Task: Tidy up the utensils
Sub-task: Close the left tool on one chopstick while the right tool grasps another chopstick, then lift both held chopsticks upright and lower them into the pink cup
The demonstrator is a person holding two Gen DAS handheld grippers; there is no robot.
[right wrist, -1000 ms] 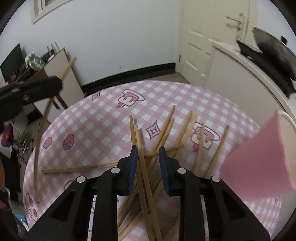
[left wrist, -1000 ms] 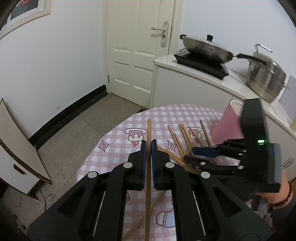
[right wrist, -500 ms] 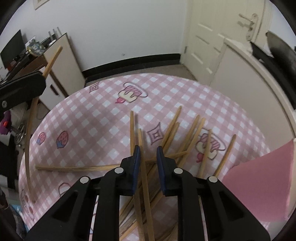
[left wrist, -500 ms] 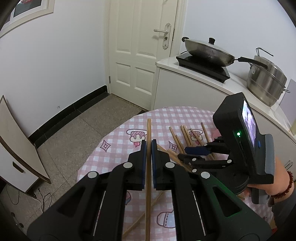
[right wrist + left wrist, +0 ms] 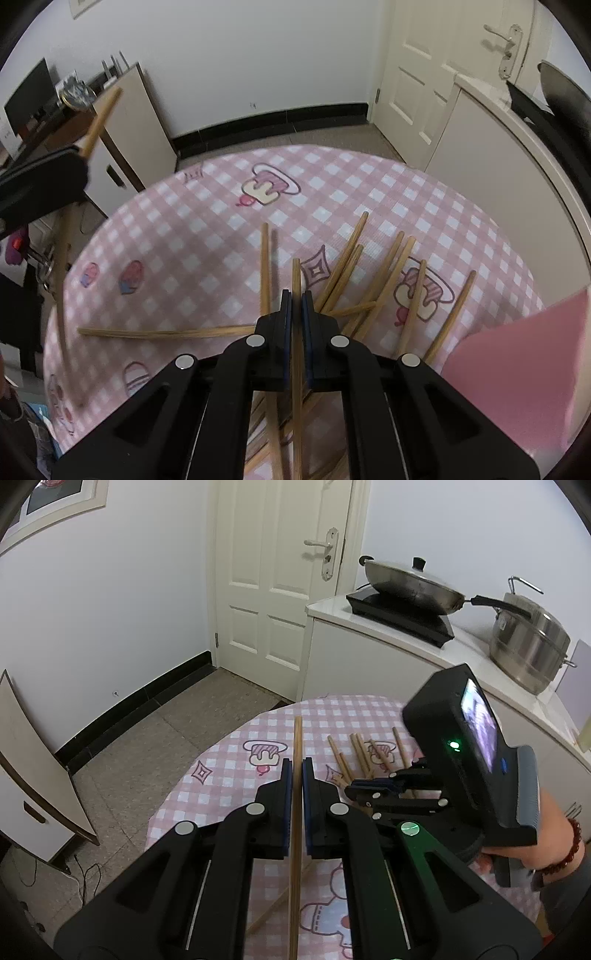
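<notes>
Presently, your stock stands as follows.

Left gripper [image 5: 297, 775]: jaws clamped on one long pale wooden chopstick [image 5: 295, 812]. The stick runs lengthwise through the jaws, its far tip standing out beyond them over the round bench with the pink-and-white checked cloth [image 5: 229, 771].

Right gripper [image 5: 296, 308]: jaws have just been closing and now pinch a second wooden chopstick [image 5: 296, 280], which passes straight between the blue pads [image 5: 285, 321]; its tip shows a little ahead of them. You hold this gripper tilted steeply down at the bench.

Loose wooden chopsticks [image 5: 373, 280]: a scattered heap on the cloth, fanned out ahead and to the right of your right jaws, several crossing one another beneath them. One single chopstick [image 5: 166, 333] lies crosswise to the left of those jaws; another upright one [image 5: 264, 266] lies just left of the pinched stick.

Pink block-shaped object [image 5: 524, 373]: at the right edge, beside the heap; blurred, so what it is cannot be told.

Your right hand [image 5: 532, 845], with a red bead bracelet [image 5: 569, 849], grips the right tool's handle.
</notes>
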